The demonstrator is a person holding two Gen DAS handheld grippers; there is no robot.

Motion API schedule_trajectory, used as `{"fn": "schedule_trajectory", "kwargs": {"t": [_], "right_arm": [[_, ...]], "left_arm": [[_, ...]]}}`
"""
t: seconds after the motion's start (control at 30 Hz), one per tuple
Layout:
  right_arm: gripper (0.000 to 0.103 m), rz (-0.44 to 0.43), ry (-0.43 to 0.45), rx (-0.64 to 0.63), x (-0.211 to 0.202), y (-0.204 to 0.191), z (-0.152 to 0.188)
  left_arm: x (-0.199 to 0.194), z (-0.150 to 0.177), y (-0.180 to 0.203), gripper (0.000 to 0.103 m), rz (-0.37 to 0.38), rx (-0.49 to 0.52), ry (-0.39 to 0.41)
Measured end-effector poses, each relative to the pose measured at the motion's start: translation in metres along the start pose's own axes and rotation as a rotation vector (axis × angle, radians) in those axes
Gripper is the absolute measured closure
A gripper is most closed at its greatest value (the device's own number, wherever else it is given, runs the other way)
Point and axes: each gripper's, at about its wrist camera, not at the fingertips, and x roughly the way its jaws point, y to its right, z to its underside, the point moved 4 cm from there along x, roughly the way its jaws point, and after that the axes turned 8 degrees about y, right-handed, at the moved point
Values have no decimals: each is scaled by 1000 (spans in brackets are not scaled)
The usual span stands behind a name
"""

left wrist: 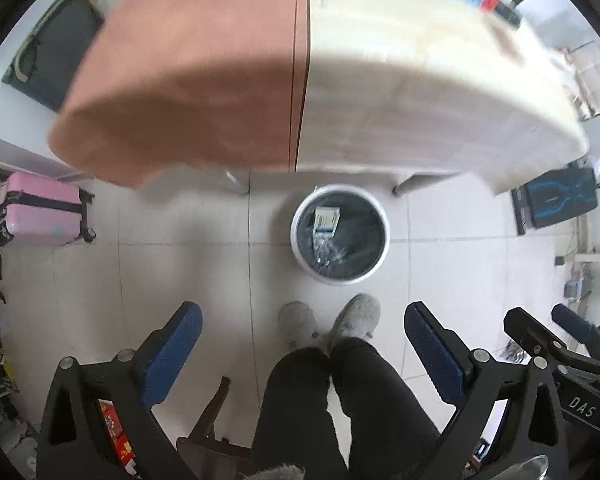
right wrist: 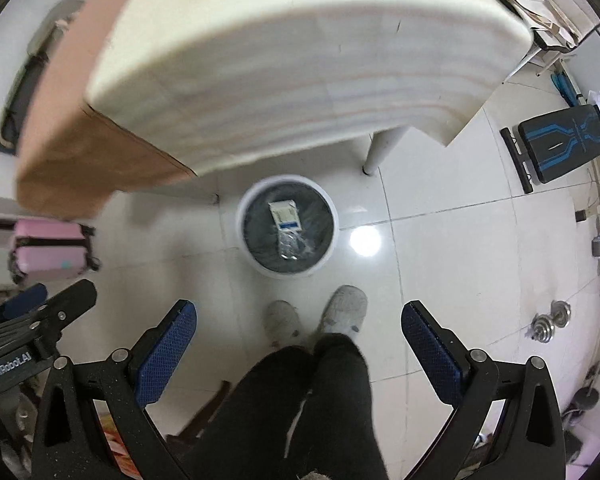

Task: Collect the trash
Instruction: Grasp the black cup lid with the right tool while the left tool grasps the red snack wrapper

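A white round trash bin (left wrist: pixel 382 246) with a dark liner stands on the tiled floor by the table's front edge; it also shows in the right wrist view (right wrist: pixel 245 222). A white-and-blue carton (left wrist: pixel 326 220) and a clear crumpled wrapper (left wrist: pixel 330 250) lie inside it, also seen from the right wrist, carton (right wrist: pixel 286 214) and wrapper (right wrist: pixel 290 246). My left gripper (left wrist: pixel 302 342) is open and empty, held high above the floor. My right gripper (right wrist: pixel 298 340) is open and empty beside it, also visible at the left view's right edge (left wrist: pixel 548 332).
The table (left wrist: pixel 380 80) carries a cream cloth and an orange-brown cloth (left wrist: pixel 188 80), with blurred items at its far end. The person's legs and grey slippers (left wrist: pixel 352 316) stand below. A pink suitcase (left wrist: pixel 40 208), a black-blue bench (right wrist: pixel 560 140) and dumbbells (right wrist: pixel 552 320) are on the floor.
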Motion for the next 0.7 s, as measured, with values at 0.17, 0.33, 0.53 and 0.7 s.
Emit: {"fn": "schedule_trajectory", "kwargs": {"t": [0.17,0.33,0.53,0.7], "right_arm": [[0,-64,63,67,-62,3,-43],[0,-74,127,67,-96,14,-112],[0,-36,155,-10,-85,37,-226],[0,-20,121,102,-32,79,-325]], "left_arm": [[-45,-51,10,0,-3,12,110],[-54,-119,20,0,-38,-12,181],[-39,-199,21,0,-132,-94,192],[-10,-256,30,0,-169,-193,128]]}}
